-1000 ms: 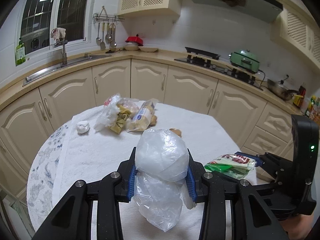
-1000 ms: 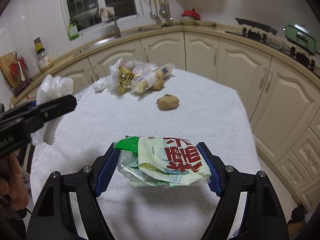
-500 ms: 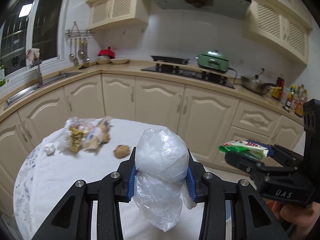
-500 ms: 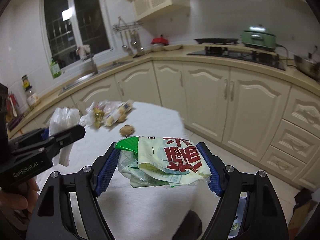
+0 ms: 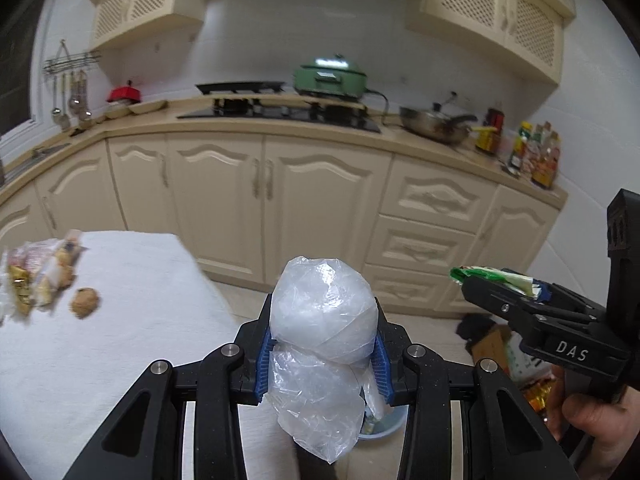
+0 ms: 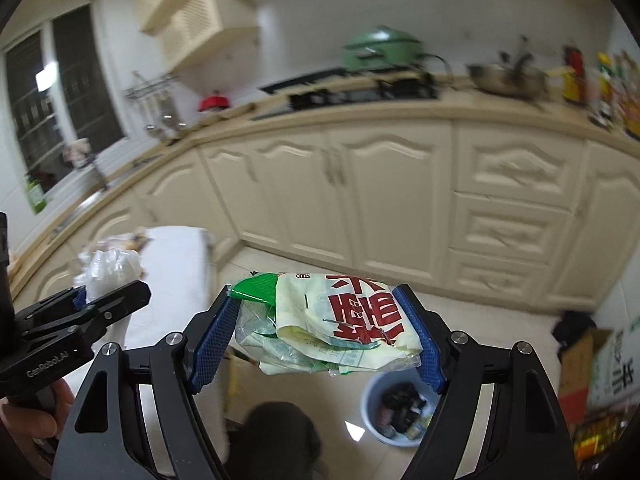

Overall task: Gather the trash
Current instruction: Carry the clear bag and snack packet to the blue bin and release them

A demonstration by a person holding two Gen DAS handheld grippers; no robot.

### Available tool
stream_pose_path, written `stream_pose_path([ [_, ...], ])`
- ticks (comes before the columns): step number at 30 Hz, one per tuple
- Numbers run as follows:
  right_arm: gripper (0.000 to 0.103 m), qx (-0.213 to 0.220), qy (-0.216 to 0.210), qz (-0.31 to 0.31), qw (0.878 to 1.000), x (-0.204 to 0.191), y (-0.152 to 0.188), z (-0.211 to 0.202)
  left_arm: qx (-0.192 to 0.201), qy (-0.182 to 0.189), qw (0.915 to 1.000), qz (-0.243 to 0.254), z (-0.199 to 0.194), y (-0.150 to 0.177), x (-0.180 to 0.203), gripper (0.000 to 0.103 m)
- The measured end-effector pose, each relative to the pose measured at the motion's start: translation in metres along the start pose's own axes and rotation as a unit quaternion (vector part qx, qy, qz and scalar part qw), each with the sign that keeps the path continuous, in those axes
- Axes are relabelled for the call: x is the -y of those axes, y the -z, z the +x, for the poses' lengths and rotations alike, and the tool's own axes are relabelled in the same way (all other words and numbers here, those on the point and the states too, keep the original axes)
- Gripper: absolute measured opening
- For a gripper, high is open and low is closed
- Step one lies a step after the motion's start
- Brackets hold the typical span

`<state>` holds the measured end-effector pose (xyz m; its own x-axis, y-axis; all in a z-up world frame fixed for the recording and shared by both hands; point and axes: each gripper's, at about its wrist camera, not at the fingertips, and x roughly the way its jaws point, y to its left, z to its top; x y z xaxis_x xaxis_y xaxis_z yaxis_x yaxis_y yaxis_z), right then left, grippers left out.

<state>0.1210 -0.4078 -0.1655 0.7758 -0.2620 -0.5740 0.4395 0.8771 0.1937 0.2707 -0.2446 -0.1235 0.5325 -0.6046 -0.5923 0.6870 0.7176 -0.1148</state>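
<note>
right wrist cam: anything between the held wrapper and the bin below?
Nothing: in the right wrist view only bare floor tile separates the wrapper from the bin.

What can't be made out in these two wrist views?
- Left wrist: the blue bin is mostly hidden behind the clear plastic bag.
- Left wrist: trash on the table is motion-blurred.
- Right wrist: the bin's contents are too small; condiment bottle labels are blurred.

The bin (image 6: pixel 394 408) stands on the floor (image 6: pixel 500 320), right of the table (image 5: pixel 100 340), before the cabinets (image 6: pixel 360 192).
</note>
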Motion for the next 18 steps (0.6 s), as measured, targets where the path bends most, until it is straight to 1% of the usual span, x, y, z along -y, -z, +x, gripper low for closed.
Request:
stream_pose_path([
  [4,0.079,-0.032,0.033,0.032,0.998,0.045,0.018,0.023,-0.049,0.023,0.9984,0.018,0.06,-0.003,0.021,0.037],
  [8,0.079,-0.072,0.05,0.066,0.994,0.082,0.041,0.056,-0.107,0.043,0.993,0.026,0.128,-0.002,0.038,0.037],
  [11,0.079,-0.101,0.054,0.095,0.989,0.11,0.059,0.084,-0.147,0.052,0.9873,0.029,0.175,-0.003,0.047,0.037],
  [17,0.079,-0.143,0.06,0.144,0.977,0.16,0.089,0.128,-0.199,0.062,0.9776,0.026,0.272,-0.013,0.053,0.039],
  [18,0.079,-0.148,0.059,0.154,0.975,0.168,0.092,0.134,-0.208,0.063,0.9759,0.025,0.287,-0.014,0.052,0.041],
])
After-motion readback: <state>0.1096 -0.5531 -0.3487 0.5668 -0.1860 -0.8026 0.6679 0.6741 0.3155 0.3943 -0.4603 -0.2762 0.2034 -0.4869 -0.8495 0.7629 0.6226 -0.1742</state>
